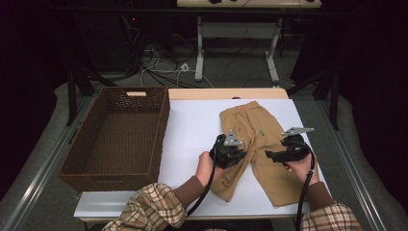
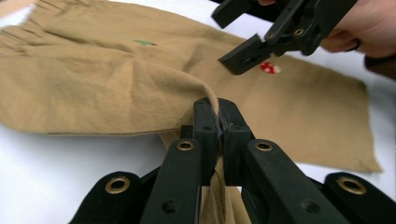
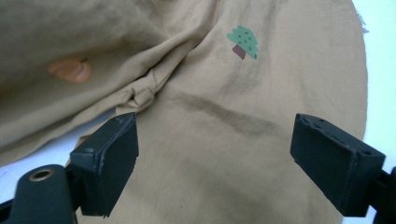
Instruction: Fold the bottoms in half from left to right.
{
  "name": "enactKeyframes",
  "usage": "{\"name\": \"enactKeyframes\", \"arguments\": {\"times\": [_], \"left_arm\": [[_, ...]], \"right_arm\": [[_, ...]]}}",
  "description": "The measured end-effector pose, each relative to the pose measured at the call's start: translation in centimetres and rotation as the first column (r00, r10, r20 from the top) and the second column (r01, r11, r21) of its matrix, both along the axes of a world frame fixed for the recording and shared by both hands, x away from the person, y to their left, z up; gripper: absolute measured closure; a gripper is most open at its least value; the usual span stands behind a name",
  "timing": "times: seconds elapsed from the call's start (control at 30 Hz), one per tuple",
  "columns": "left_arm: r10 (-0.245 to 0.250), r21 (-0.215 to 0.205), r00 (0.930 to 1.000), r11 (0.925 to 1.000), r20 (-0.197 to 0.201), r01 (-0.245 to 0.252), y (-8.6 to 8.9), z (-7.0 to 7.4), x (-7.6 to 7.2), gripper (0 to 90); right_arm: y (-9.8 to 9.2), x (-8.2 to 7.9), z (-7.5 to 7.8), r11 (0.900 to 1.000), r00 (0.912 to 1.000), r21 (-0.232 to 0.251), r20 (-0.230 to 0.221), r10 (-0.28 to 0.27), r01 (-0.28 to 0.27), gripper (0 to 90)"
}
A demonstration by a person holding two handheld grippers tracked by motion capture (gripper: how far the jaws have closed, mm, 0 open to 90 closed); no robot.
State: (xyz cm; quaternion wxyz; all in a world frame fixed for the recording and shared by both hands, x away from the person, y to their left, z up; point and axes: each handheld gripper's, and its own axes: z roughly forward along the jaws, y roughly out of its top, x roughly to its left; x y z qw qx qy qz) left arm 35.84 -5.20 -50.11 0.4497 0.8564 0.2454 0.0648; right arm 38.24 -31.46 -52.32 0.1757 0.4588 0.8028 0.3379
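A pair of tan child's trousers (image 1: 255,144) lies flat on the white table (image 1: 192,130), waistband toward 12 o'clock and both legs running toward 6 o'clock, occupying the right half of the surface. The left tool (image 1: 235,155) sits over the trousers' left leg, near the crotch; in the left gripper view its jaws are clenched on a raised fold of the tan cloth (image 2: 187,88), which peaks between the pads and drapes away to either side. The right tool (image 1: 273,155) hovers over the trousers' right leg at about 3 o'clock from the left tool, the two near but apart; its jaws stand wide and released, with cloth beneath them and nothing between the pads. In the right gripper view a small green tree print (image 3: 243,42) lies at 12 o'clock from the jaws and an orange pumpkin print (image 3: 70,70) at 10 o'clock. A brown wicker basket (image 1: 159,139) stands on the table's left side, at 9 o'clock from the trousers, well apart from both tools. Plaid sleeves (image 1: 154,207) enter from 6 o'clock
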Motion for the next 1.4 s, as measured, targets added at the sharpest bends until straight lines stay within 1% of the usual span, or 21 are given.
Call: {"name": "enactKeyframes", "arguments": {"times": [0.03, 0.17, 0.23, 0.3, 0.37, 0.47, 0.53, 0.63, 0.73, 0.77, 0.8, 1.0, 1.1, 1.13, 1.2, 1.23, 1.27, 1.3, 1.33, 1.37, 1.4], "left_arm": [[-0.005, 0.005, 1.0, 1.0, -0.007, 0.005, -0.3, -0.3, 0.0, 87.7], [-0.011, 0.026, 0.9979, 0.9996, -0.064, 0.013, -1.5, -2.3, 0.2, 87.3], [-0.012, 0.049, 0.996, 0.9986, -0.089, 0.017, -1.7, -3.4, 0.4, 86.2], [-0.009, 0.064, 0.9936, 0.9978, -0.112, 0.017, -1.7, -4.3, 0.5, 82.8], [-0.004, 0.066, 0.9921, 0.9978, -0.125, 0.012, -1.3, -4.8, 0.6, 79.9], [-0.003, 0.066, 0.9925, 0.9977, -0.122, 0.011, -0.4, -4.6, 0.5, 68.4], [0.0, 0.068, 0.9936, 0.9977, -0.113, 0.008, 0.3, -4.2, 0.2, 57.9], [0.009, 0.07, 0.9945, 0.9975, -0.104, -0.002, 1.5, -3.7, -0.2, 45.0], [0.025, 0.078, 0.9949, 0.9968, -0.097, -0.017, 2.7, -3.6, -0.4, 35.8], [0.02, 0.076, 0.9942, 0.997, -0.106, -0.012, 3.1, -3.6, -0.4, 33.5], [0.021, 0.084, 0.9943, 0.9964, -0.105, -0.013, 3.4, -3.6, -0.4, 30.1], [0.058, 0.096, 0.995, 0.9941, -0.081, -0.05, 5.5, -3.6, -0.8, 22.8], [0.071, 0.108, 0.995, 0.9921, -0.07, -0.063, 6.4, -3.5, -0.8, 20.0], [0.074, 0.113, 0.995, 0.9914, -0.067, -0.066, 6.6, -3.4, -0.8, 19.3], [0.085, 0.118, 0.9944, 0.9901, -0.063, -0.077, 7.2, -3.4, -0.8, 18.9], [0.09, 0.122, 0.9937, 0.9891, -0.067, -0.081, 7.4, -3.4, -0.8, 18.5], [0.092, 0.132, 0.9933, 0.9879, -0.069, -0.082, 7.7, -3.4, -0.8, 17.9], [0.096, 0.138, 0.9929, 0.9866, -0.07, -0.086, 8.0, -3.5, -0.8, 17.4], [0.096, 0.141, 0.9924, 0.9864, -0.077, -0.084, 8.2, -3.6, -0.8, 17.1], [0.09, 0.148, 0.9922, 0.9859, -0.086, -0.077, 8.4, -3.7, -0.8, 16.9], [0.088, 0.147, 0.9927, 0.9863, -0.083, -0.075, 8.7, -3.7, -0.8, 16.2]], "right_arm": [[0.0, 0.0, 0.0, 1.0, 1.0, -0.001, 0.0, 0.001, -0.001, 15.0], [0.1, 0.1, -0.2, 1.0, 1.0, 0.002, -0.008, -0.003, 0.003, 15.4], [0.2, 0.1, -0.3, 1.0, 0.9999, -0.006, -0.014, 0.001, -0.001, 15.6], [0.4, 0.1, -0.4, 1.0, 0.9998, -0.009, -0.021, 0.004, -0.004, 15.9], [0.6, 0.2, -0.5, 1.0, 0.9997, -0.019, -0.02, 0.011, -0.011, 16.0], [0.8, 0.2, -0.4, 1.0, 0.9998, -0.026, -0.014, 0.012, -0.013, 16.6], [1.1, 0.1, -0.3, 0.999, 0.9998, -0.032, -0.005, 0.018, -0.018, 17.7], [1.6, -0.1, 0.1, 0.999, 0.9996, -0.031, 0.007, 0.028, -0.028, 19.3], [2.6, -0.4, 0.6, 0.999, 0.9988, -0.03, 0.025, 0.043, -0.042, 21.5], [2.9, -0.4, 0.8, 0.998, 0.9981, -0.03, 0.03, 0.053, -0.052, 22.7], [3.3, -0.5, 0.9, 0.998, 0.9973, -0.027, 0.035, 0.064, -0.063, 23.9], [5.7, -0.9, 1.6, 0.99, 0.9901, -0.035, 0.042, 0.134, -0.133, 32.3], [6.6, -1.0, 1.7, 0.989, 0.9887, -0.032, 0.041, 0.144, -0.143, 37.0], [6.8, -1.0, 1.8, 0.99, 0.9892, -0.035, 0.04, 0.141, -0.139, 40.7], [7.4, -1.0, 1.8, 0.989, 0.9883, -0.01, 0.025, 0.151, -0.15, 45.2], [7.7, -1.0, 1.8, 0.987, 0.987, -0.019, 0.017, 0.16, -0.159, 49.3], [8.1, -1.1, 1.6, 0.984, 0.9845, -0.022, 0.002, 0.176, -0.175, 49.9], [8.4, -1.1, 1.3, 0.982, 0.982, -0.027, -0.008, 0.189, -0.189, 55.1], [8.7, -1.1, 1.0, 0.98, 0.9805, -0.037, -0.008, 0.196, -0.196, 61.5], [8.8, -1.1, 0.8, 0.978, 0.9793, -0.046, -0.019, 0.202, -0.202, 65.1], [8.9, -1.1, 0.5, 0.978, 0.9788, -0.043, -0.027, 0.203, -0.204, 71.2]]}}
